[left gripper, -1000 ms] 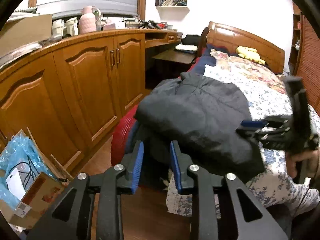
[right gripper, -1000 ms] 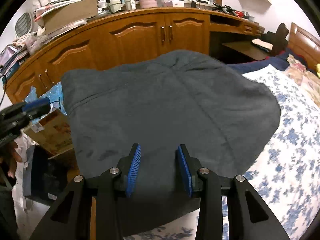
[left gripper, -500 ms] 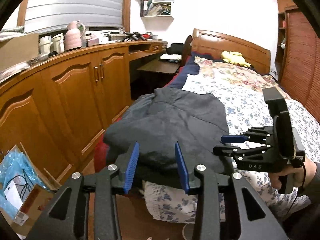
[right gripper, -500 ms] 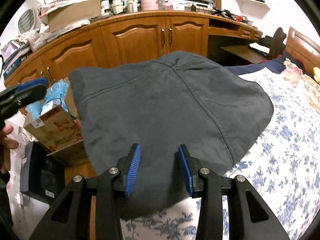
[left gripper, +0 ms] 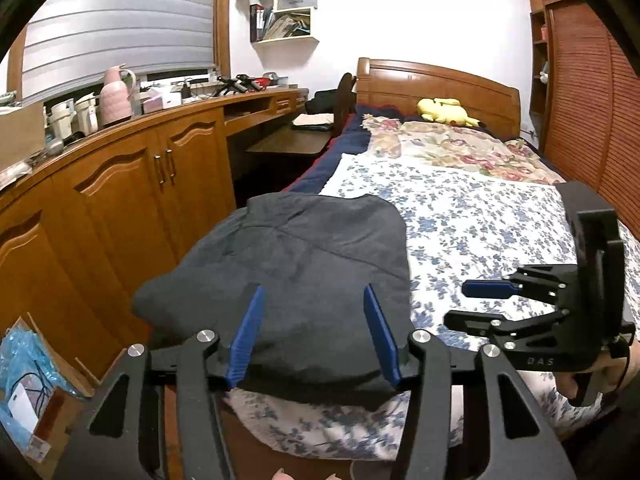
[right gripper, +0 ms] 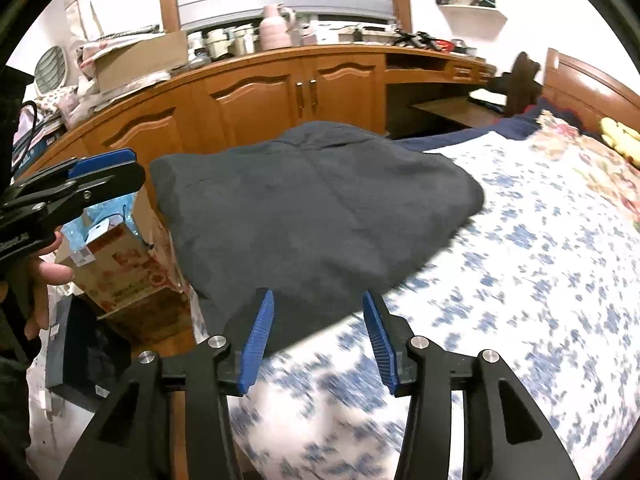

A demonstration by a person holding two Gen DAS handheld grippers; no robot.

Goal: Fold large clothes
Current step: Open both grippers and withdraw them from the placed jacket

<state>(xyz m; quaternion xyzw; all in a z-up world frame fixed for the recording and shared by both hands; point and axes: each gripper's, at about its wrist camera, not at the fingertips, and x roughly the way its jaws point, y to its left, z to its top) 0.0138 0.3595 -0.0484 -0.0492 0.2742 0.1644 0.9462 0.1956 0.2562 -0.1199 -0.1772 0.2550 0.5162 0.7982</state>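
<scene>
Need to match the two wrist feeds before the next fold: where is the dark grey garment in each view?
Left wrist view: the dark grey garment lies centre-left, on the near corner of the bed, beyond the open left gripper.
Right wrist view: the garment fills the centre, just beyond the open right gripper.
Shared landmark: the pink jug on the wooden cabinet top.

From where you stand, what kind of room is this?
A lived-in bedroom, most likely: a bed with a wooden headboard and a yellow plush toy, plus a long run of wooden cabinets along the wall.
</scene>
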